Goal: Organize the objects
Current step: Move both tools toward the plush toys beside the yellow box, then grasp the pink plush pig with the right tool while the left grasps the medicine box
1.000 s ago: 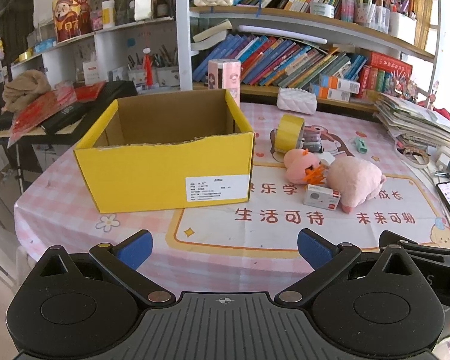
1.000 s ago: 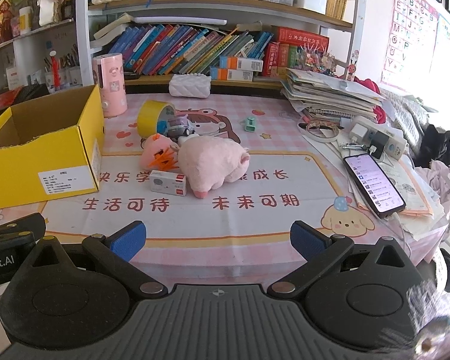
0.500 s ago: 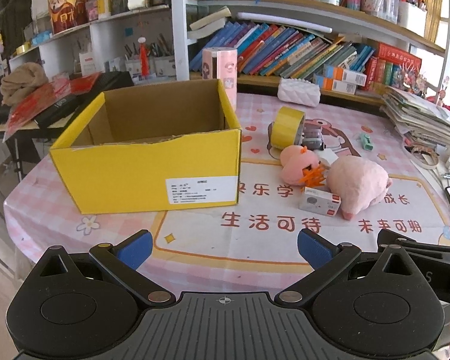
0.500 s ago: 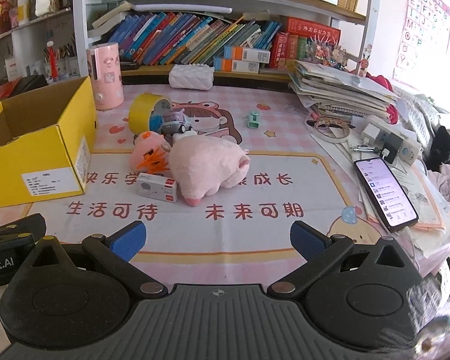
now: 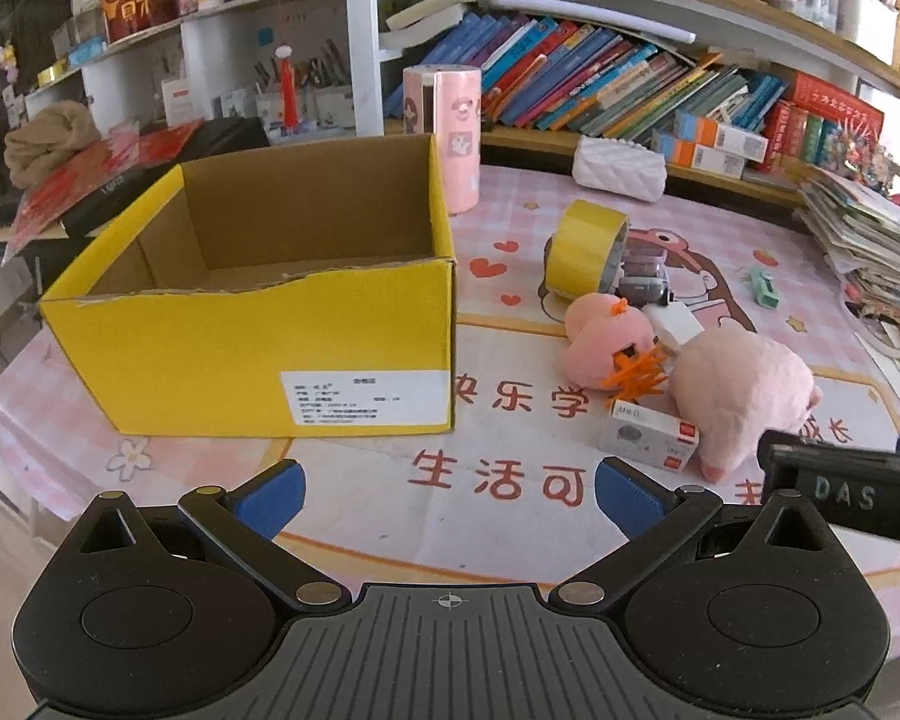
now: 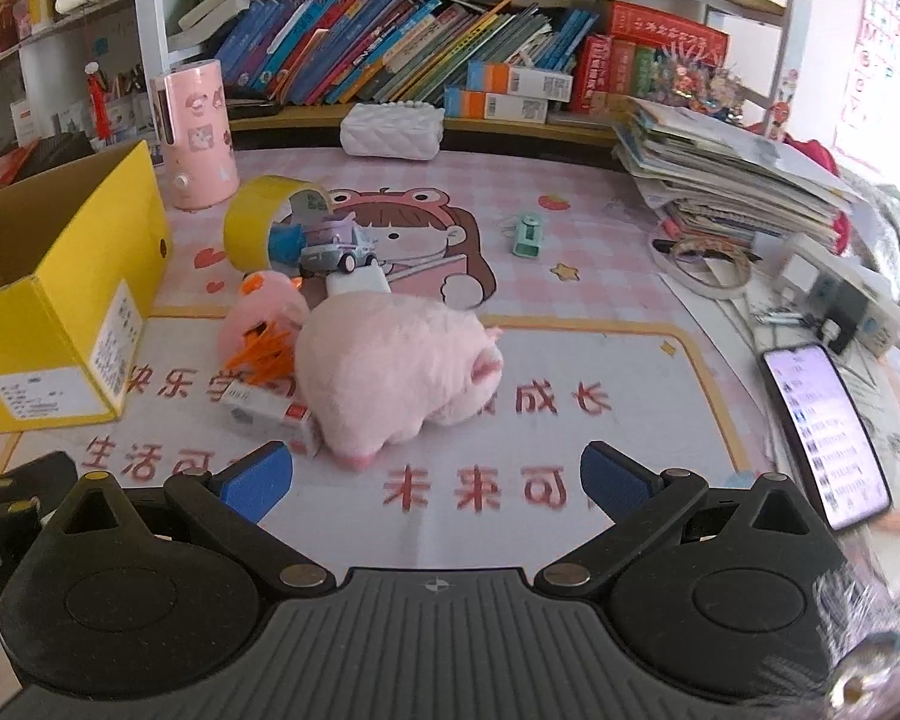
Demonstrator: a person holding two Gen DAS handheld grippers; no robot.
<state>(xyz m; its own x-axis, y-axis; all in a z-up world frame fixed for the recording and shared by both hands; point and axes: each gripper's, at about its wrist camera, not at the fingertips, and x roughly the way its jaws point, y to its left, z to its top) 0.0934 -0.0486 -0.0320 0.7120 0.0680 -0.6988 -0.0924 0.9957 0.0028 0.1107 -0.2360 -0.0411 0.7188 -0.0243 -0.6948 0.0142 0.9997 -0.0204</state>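
An open, empty yellow cardboard box [image 5: 258, 324] stands on the pink table mat; it also shows at the left of the right wrist view [image 6: 60, 300]. To its right lie a pink plush pig [image 5: 744, 396] [image 6: 396, 372], a smaller pink plush with orange feet [image 5: 606, 342] [image 6: 264, 318], a small white carton [image 5: 648, 438] [image 6: 270, 414], a yellow tape roll [image 5: 585, 252] [image 6: 258, 228] and a toy car [image 6: 336, 246]. My left gripper [image 5: 447, 492] is open and empty, in front of the box. My right gripper [image 6: 432, 480] is open and empty, just short of the pig.
A pink cylinder [image 5: 444, 132] stands behind the box. A white quilted case [image 6: 390, 132], a green clip [image 6: 525, 234], a book stack [image 6: 732, 180], a power strip [image 6: 840, 294] and a phone [image 6: 822, 432] lie to the right. Bookshelves [image 6: 420, 48] line the back.
Both grippers have moved forward over the table; the box and the plush pig appear larger and closer. Both stay open.
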